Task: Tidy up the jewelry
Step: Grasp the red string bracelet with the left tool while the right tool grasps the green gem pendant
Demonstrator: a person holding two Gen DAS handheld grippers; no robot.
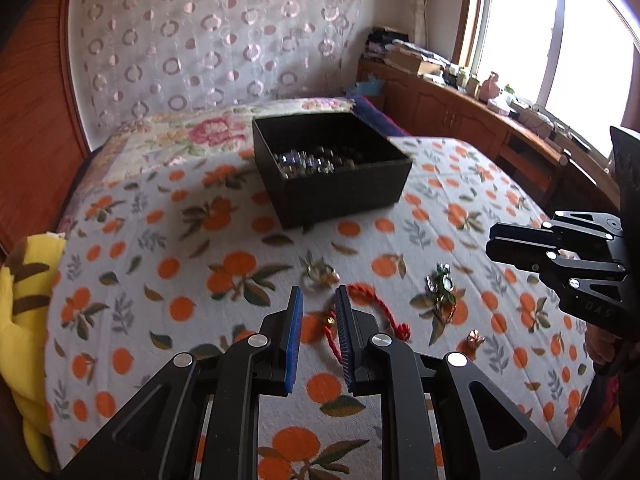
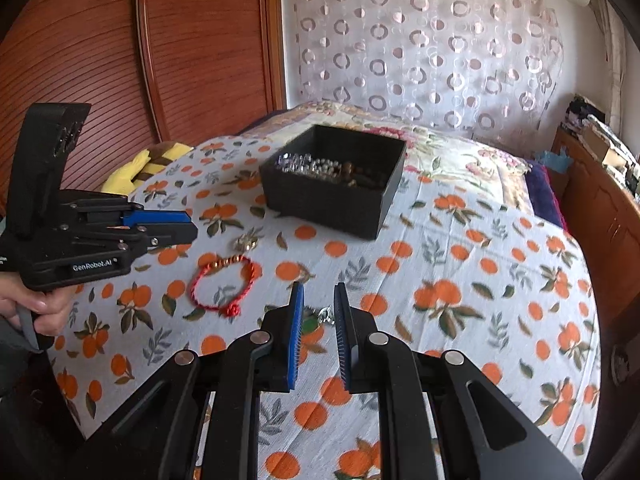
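A black open box [image 1: 332, 168] holding beaded bracelets sits on the orange-print bedspread; it also shows in the right wrist view [image 2: 334, 196]. A red cord bracelet [image 1: 376, 308] lies just ahead of my open, empty left gripper [image 1: 319, 294]; it shows in the right wrist view [image 2: 222, 284] too. A gold ring piece [image 1: 320, 274], a green-and-silver piece [image 1: 440, 288] and a small copper piece [image 1: 475, 338] lie loose nearby. My right gripper [image 2: 319, 292] is open and empty above the green-and-silver piece [image 2: 320, 318], which its fingers partly hide.
A yellow plush toy [image 1: 24, 320] lies at the bed's left edge. A wooden cabinet [image 1: 480, 120] with clutter runs along the window side. A wooden headboard [image 2: 160, 60] and a dotted curtain [image 2: 420, 40] stand behind the bed.
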